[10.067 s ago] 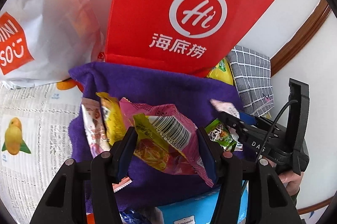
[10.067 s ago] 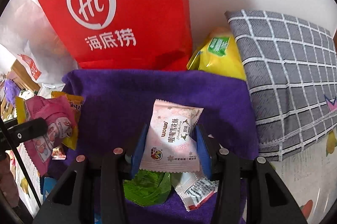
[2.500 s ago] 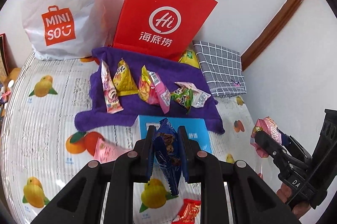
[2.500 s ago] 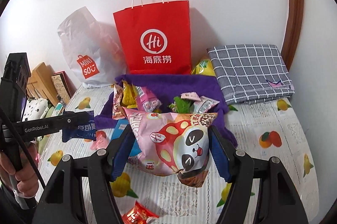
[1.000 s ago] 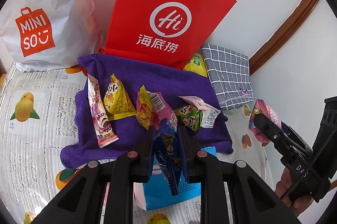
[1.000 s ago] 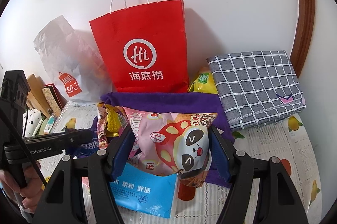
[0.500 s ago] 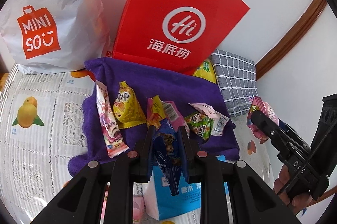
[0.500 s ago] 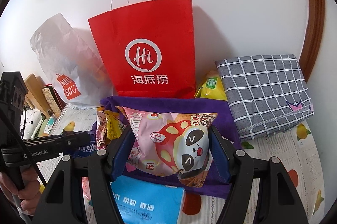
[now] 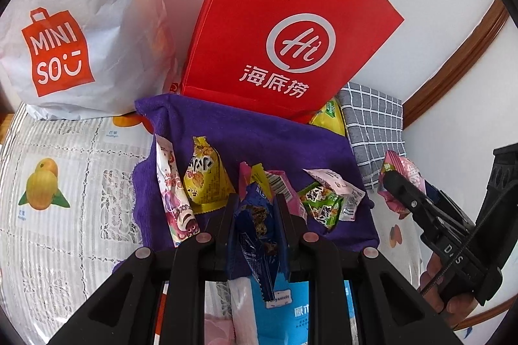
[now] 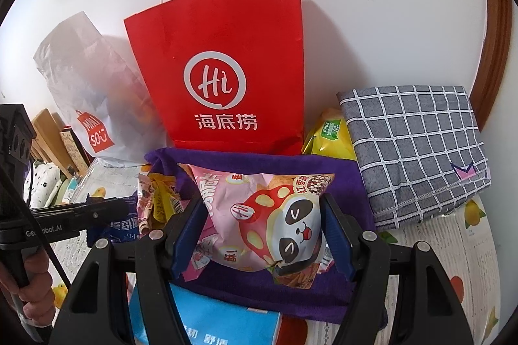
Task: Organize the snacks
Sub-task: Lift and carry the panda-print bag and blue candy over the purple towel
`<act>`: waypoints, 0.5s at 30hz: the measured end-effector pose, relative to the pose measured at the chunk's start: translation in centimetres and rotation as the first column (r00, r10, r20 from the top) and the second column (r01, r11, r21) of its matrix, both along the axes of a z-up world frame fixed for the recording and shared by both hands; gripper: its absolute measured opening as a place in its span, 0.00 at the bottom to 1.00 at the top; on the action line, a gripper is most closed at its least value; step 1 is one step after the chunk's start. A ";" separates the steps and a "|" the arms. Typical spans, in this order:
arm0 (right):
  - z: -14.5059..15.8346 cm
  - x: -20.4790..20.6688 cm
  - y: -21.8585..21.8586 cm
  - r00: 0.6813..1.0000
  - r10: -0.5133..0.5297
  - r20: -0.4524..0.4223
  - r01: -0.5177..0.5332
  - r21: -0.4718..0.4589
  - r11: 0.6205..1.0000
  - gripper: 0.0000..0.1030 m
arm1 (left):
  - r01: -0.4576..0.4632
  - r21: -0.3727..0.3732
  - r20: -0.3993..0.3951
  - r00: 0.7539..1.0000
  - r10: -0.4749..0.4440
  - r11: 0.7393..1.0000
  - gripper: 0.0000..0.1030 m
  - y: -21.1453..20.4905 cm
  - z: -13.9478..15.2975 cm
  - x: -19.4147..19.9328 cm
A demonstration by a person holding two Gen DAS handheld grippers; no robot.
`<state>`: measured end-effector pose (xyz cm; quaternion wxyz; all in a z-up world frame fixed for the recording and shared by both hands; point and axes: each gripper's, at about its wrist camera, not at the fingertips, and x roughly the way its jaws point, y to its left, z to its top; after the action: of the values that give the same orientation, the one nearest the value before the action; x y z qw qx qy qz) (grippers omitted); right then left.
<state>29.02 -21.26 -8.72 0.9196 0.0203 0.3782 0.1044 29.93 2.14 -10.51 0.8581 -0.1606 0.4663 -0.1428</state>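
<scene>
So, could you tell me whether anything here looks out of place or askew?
Only slightly: the yellow packet is wedged behind the purple towel, between the red bag and the checked cloth, away from the row of snacks.

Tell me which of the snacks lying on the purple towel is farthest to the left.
The long, narrow pink-and-white packet with a pink cartoon face. It lies at the purple towel's left edge, just left of the yellow triangular packet; the others sit further right.

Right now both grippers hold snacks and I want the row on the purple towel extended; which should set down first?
Probably left: its gripper holds the blue packet low at the row on the towel.
</scene>
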 end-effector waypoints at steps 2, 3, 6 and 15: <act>-0.1 0.5 0.0 1.000 0.002 0.001 -0.002 -0.005 1.000 0.67 | 0.000 0.005 0.000 1.000 0.000 1.000 0.19 0.0 -0.1 0.2; -0.2 0.8 0.1 1.000 0.005 0.000 -0.005 -0.005 1.000 0.67 | 0.000 0.006 0.000 1.000 0.000 1.000 0.19 -0.1 -0.2 0.3; -0.8 1.5 0.2 1.000 0.009 -0.013 -0.009 -0.017 1.000 0.67 | 0.003 0.005 0.002 1.000 -0.003 1.000 0.19 -0.1 -0.4 0.6; -3.5 3.0 0.0 0.997 0.020 -0.077 -0.025 -0.068 0.997 0.67 | 0.017 0.005 -0.021 1.000 -0.017 1.000 0.19 -0.5 -1.6 1.8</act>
<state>32.04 -21.27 -12.25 0.9033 -0.0117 0.4168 0.1009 31.71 1.65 -12.11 0.8524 -0.1561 0.4770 -0.1471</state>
